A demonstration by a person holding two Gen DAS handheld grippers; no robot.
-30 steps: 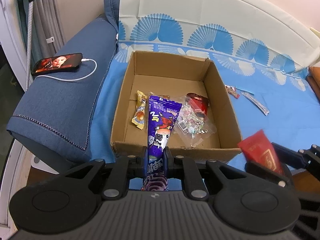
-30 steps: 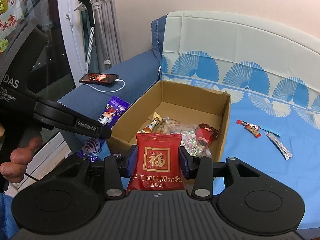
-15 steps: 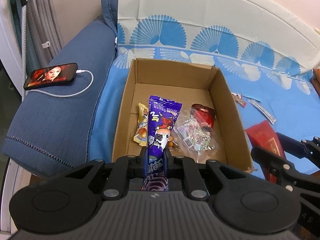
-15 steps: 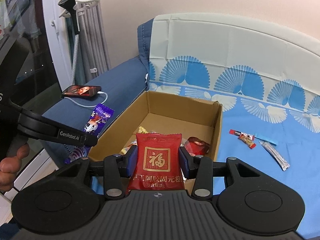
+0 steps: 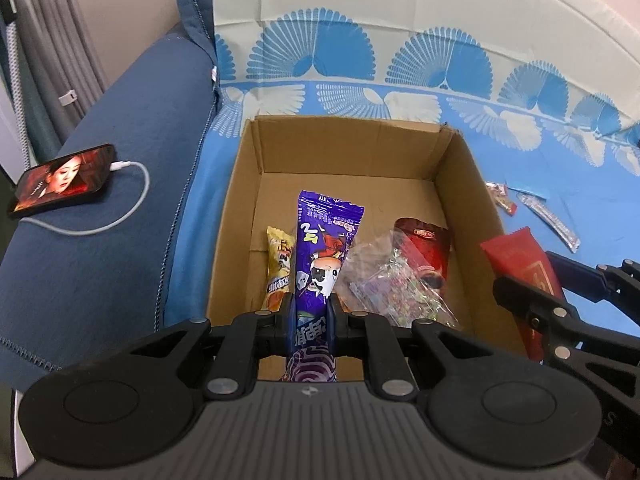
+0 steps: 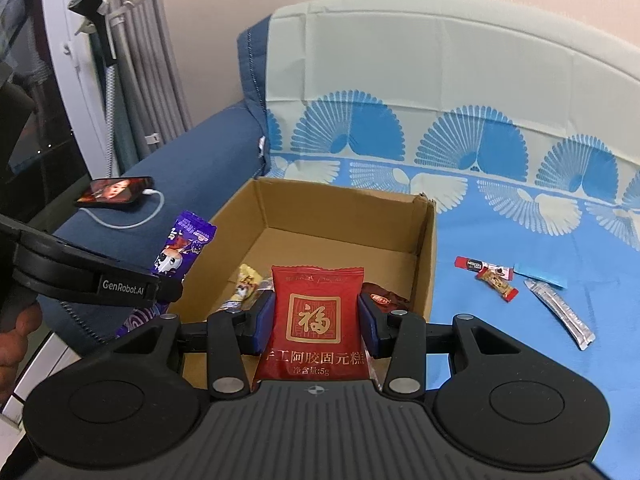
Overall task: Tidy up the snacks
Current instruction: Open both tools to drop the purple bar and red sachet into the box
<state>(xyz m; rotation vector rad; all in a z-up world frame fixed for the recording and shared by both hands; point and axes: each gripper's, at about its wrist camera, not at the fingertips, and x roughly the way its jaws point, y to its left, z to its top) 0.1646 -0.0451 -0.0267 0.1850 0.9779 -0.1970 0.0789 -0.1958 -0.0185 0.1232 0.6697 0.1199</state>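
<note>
L tongs (image 5: 311,320) pinch a purple pack (image 5: 326,256) by its lower part, pads tight on both sides; the pack stands up over the near-left part of the box (image 5: 352,148). In the right wrist view the same pack (image 6: 182,250) shows at left, sticking up past the box's left wall, w/ the L tongs' black arm across it.

R tongs (image 6: 316,322) pinch a red pack (image 6: 316,316) w/ gold print, pads pressed on its two edges, held upright in front of the box (image 6: 340,208). From the left wrist view the red pack (image 5: 516,256) sits just right of the box's right wall, above the blue sheet (image 5: 592,208).

Box is open, on the sheet, beside the sofa arm (image 5: 120,152). Inside, near end: yellow pack (image 5: 280,268), clear bag (image 5: 390,284) of small candies, dark red pack (image 5: 424,252). Far half of box floor is bare cardboard.

On the sheet right of the box, well apart from it: red sticks (image 6: 492,276), a blue slip (image 6: 540,280), a silver sachet (image 6: 560,312).

Phone (image 5: 64,184), screen lit, lies on the sofa arm w/ white cable (image 5: 120,216) plugged in. Part of a hand (image 6: 16,340) at left edge of the right wrist view.
</note>
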